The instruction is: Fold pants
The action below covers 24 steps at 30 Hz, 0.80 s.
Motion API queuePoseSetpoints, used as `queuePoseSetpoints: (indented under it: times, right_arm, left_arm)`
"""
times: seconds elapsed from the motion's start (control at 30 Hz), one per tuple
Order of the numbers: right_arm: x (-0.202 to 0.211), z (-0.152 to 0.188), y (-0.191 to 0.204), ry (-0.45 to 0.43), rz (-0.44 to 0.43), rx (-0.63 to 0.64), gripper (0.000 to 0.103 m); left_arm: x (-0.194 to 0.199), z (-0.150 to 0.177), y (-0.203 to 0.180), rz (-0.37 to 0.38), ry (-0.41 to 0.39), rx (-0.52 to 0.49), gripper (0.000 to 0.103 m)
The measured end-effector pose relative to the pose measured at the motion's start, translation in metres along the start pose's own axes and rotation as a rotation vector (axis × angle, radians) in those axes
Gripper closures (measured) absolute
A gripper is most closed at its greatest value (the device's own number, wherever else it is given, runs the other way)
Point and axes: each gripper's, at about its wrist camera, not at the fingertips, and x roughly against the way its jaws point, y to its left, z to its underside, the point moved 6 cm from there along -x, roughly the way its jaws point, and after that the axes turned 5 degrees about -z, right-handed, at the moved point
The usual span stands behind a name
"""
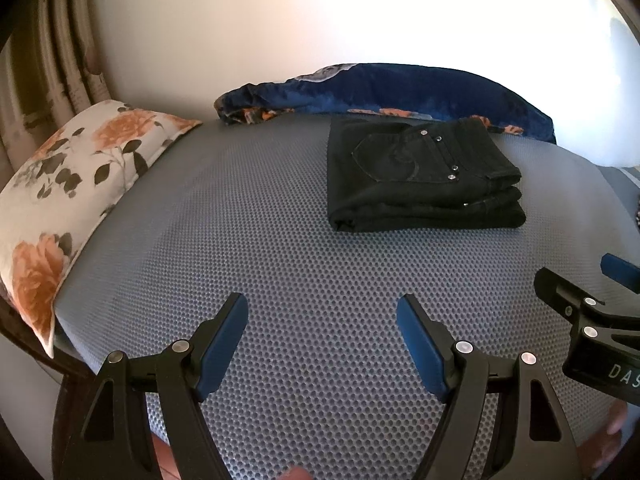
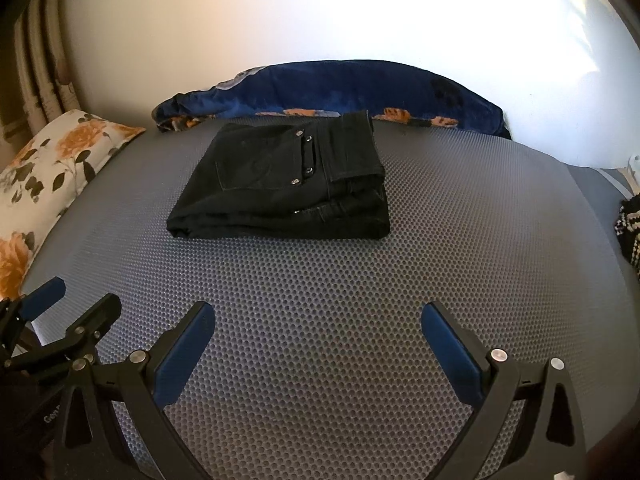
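Black pants [image 1: 424, 176] lie folded into a compact stack on the grey dotted mattress cover [image 1: 280, 240], a back pocket with rivets facing up; the right wrist view shows the pants [image 2: 280, 188] straight ahead. My left gripper [image 1: 322, 308] hovers open over bare cover, well short of the stack and to its left, nothing between its blue pads. My right gripper [image 2: 318, 316] is also open and empty, held back from the stack's near edge. Each gripper shows at the other view's edge: the right gripper [image 1: 592, 296] at right, the left gripper [image 2: 76, 304] at left.
A floral pillow [image 1: 68, 200] lies along the left edge of the bed. A dark blue floral blanket [image 1: 380, 88] is bunched against the white wall behind the pants. A black-and-white knit item [image 2: 630, 232] sits at the right edge. Curtains [image 1: 48, 60] hang at far left.
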Motion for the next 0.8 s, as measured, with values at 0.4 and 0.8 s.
queuePoseSetpoints:
  times: [0.4, 0.8]
  right_arm:
    - [-0.0047, 0.0026, -0.0032, 0.024, -0.004, -0.021, 0.001]
    - [-0.0074, 0.0047, -0.0043, 0.04, -0.005, -0.032, 0.001]
  left_arm:
    - [-0.0006, 0.0016, -0.0013, -0.013, -0.005, -0.026, 0.026]
    - [-0.0017, 0.0029, -0.0026, -0.006, 0.002, -0.023, 0.026]
